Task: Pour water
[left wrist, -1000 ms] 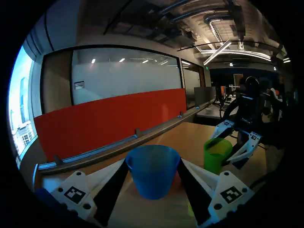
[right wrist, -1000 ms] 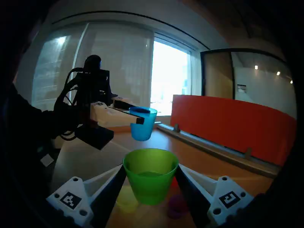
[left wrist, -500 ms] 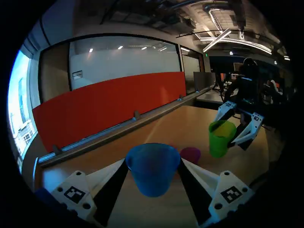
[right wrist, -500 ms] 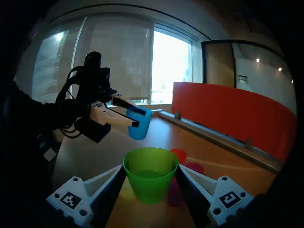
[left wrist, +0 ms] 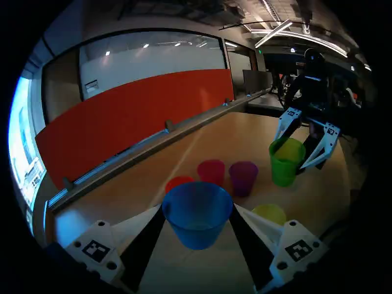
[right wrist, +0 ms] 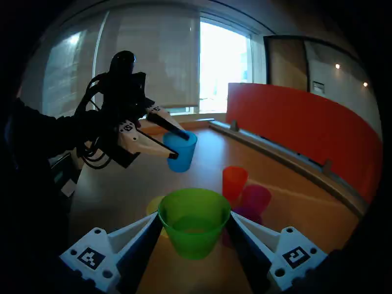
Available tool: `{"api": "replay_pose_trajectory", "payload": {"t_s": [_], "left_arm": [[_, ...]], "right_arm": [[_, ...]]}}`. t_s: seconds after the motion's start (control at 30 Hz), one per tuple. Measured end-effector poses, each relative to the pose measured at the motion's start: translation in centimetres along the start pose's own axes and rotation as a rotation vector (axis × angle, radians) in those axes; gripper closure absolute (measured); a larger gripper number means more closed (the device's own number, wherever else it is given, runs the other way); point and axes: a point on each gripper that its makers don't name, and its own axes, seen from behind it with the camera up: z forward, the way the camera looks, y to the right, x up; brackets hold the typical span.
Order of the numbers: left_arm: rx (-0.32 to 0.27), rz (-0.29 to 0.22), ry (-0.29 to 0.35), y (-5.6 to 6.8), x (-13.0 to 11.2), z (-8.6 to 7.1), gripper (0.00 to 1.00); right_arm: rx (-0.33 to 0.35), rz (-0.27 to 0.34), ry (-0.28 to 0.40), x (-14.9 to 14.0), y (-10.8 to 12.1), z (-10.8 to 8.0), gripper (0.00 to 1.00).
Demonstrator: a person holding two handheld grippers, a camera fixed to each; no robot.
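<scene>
My left gripper (left wrist: 197, 223) is shut on a blue cup (left wrist: 197, 214), held upright above the wooden table (left wrist: 235, 137). In the right gripper view that same blue cup (right wrist: 180, 151) hangs in the left gripper (right wrist: 171, 142) at the middle left. My right gripper (right wrist: 194, 230) is shut on a green cup (right wrist: 194, 221) with a little liquid at its bottom. From the left gripper view, the green cup (left wrist: 286, 160) sits in the right gripper (left wrist: 306, 149) at the right, upright and apart from the blue cup.
Loose cups stand on the table between the grippers: orange (left wrist: 179, 183), pink (left wrist: 211, 171), purple (left wrist: 243, 178) and yellow (left wrist: 269, 214). An orange partition (left wrist: 132, 115) on a metal rail runs along the table's far edge. A dark sleeve (right wrist: 39, 142) holds the left gripper.
Both grippers have tilted down toward the table, so the loose cups have come into sight. The blue and green cups stay gripped and upright.
</scene>
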Motion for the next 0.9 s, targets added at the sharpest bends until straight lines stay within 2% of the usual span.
{"api": "replay_pose_trajectory", "payload": {"t_s": [0.2,0.5,0.7,0.9], "left_arm": [[-0.013,-0.018,-0.038,0.3,-1.6,0.6,0.12],[-0.04,-0.087,-0.104,0.9,-4.1,1.5,0.12],[-0.045,-0.078,-0.141,1.0,-5.7,2.0,0.11],[-0.062,-0.102,-0.165,1.3,-6.8,2.5,0.11]], "right_arm": [[0.012,0.005,-0.047,-1.6,-0.1,0.3,0.1],[0.034,0.008,-0.118,-3.9,-0.1,0.9,0.1],[0.043,0.008,-0.159,-5.4,0.0,1.1,0.1],[0.046,0.007,-0.197,-6.7,0.2,1.4,0.1]]}}
